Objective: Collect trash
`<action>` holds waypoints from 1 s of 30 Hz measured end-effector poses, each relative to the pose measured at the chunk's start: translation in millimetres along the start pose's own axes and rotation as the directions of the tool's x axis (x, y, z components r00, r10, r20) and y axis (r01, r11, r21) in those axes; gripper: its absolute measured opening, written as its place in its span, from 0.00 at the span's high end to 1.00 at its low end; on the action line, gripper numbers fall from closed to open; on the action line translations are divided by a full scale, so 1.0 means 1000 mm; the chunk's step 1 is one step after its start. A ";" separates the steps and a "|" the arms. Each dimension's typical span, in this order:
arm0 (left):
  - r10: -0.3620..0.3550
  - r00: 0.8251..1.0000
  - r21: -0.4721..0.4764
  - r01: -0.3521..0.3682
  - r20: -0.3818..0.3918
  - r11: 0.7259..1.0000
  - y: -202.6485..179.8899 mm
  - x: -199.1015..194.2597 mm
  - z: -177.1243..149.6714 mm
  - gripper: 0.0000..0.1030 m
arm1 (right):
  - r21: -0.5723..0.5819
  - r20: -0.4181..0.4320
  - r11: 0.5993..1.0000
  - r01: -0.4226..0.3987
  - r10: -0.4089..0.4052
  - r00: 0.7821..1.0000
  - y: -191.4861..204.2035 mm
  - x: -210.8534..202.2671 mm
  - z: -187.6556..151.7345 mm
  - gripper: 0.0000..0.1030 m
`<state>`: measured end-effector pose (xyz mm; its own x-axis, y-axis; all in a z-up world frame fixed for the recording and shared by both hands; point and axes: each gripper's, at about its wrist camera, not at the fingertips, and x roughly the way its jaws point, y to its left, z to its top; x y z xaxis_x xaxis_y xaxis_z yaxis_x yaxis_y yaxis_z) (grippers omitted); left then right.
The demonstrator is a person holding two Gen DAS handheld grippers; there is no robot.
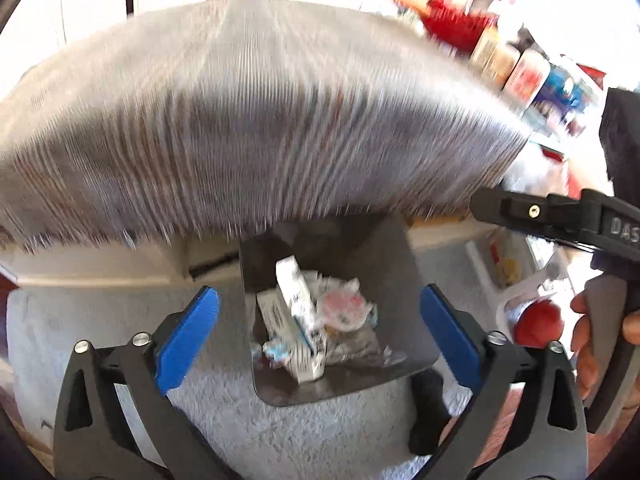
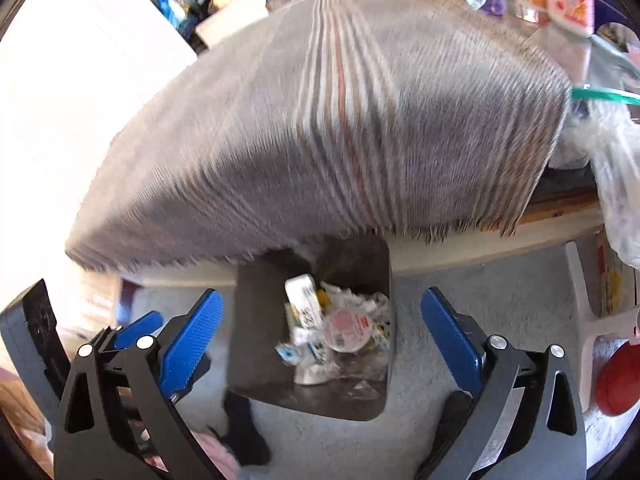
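1. The left gripper [image 1: 318, 330] has its blue fingers [image 1: 186, 334] spread wide and released; nothing sits between them.
2. The right gripper [image 2: 320, 332] is the same: blue fingers [image 2: 452, 336] wide apart, gripping nothing.
3. Both grippers point steeply down at one dark bin [image 1: 404, 280] on the pale carpet [image 1: 100, 340]. In each wrist view the bin lies in the gap between the fingers, at about six o'clock from the picture's centre, and well below them.
4. The trash [image 1: 316, 320] is in the bin: a white carton on end, crumpled wrappers, a round pink-printed lid and small blue-and-white packets, piled together on its floor.
5. At twelve o'clock from the bin, a grey striped cloth [image 1: 248, 112] with a fringed edge covers the desk, overhanging the bin's far rim. The cloth is motion-blurred, and its visible stretch looks free of litter.
6. At two o'clock in both views, cartons, a red container and a plastic bag [image 2: 616, 184] crowd the desk's far side; whether any count as trash I cannot tell.
7. Judgement: a good deal is already collected. What remains, if anything, lies among that clutter.
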<state>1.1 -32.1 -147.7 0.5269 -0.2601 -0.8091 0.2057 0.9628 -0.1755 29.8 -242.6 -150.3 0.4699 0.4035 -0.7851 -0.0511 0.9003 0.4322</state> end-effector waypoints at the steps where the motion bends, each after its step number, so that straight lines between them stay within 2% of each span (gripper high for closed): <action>1: 0.008 1.000 0.010 -0.009 0.020 1.000 -0.002 -0.009 0.007 0.08 | 0.013 0.004 1.000 -0.009 0.009 1.000 -0.001 -0.005 0.005 0.03; 3: 0.019 0.998 0.033 -0.021 0.065 0.999 -0.004 -0.027 0.025 0.08 | 0.031 0.028 0.999 -0.009 0.008 1.000 0.000 -0.020 0.018 0.03; 6: 0.021 0.989 0.040 -0.027 0.145 0.999 -0.006 -0.055 0.050 0.08 | 0.001 0.113 1.000 0.009 -0.009 0.994 0.010 -0.048 0.040 0.03; 8: 0.026 0.978 0.036 -0.034 0.208 0.999 -0.003 -0.077 0.071 0.08 | -0.014 0.180 1.000 0.015 -0.012 0.984 0.018 -0.069 0.055 0.03; 11: 0.052 0.951 0.036 -0.066 0.306 0.997 0.003 -0.106 0.097 0.08 | -0.031 0.280 1.000 -0.002 0.010 0.960 0.029 -0.102 0.078 0.03; 16: 0.077 0.902 -0.003 -0.083 0.424 0.997 0.013 -0.140 0.129 0.08 | -0.079 0.445 0.996 0.034 0.004 0.896 0.050 -0.145 0.099 0.03; 18: 0.082 0.881 -0.013 -0.086 0.466 0.996 0.014 -0.150 0.136 0.08 | -0.088 0.510 0.994 0.061 -0.008 0.860 0.056 -0.158 0.100 0.03; 22: 0.089 0.853 -0.004 -0.102 0.514 0.995 0.011 -0.158 0.139 0.08 | -0.126 0.610 0.984 0.128 -0.025 0.792 0.067 -0.172 0.094 0.03; 25: 0.103 0.843 0.005 -0.124 0.528 0.992 0.007 -0.155 0.134 0.08 | -0.158 0.668 0.970 0.184 -0.032 0.743 0.072 -0.174 0.081 0.03; 30: 0.102 0.837 0.037 -0.145 0.538 0.989 -0.003 -0.144 0.120 0.08 | -0.148 0.699 0.957 0.248 -0.076 0.711 0.070 -0.165 0.068 0.03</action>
<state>23.3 -6.6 36.9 0.9054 -0.1588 -0.3938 0.1576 0.9869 -0.0356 8.5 -257.3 40.0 0.9538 0.1050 -0.2814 -0.0633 0.9861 0.1535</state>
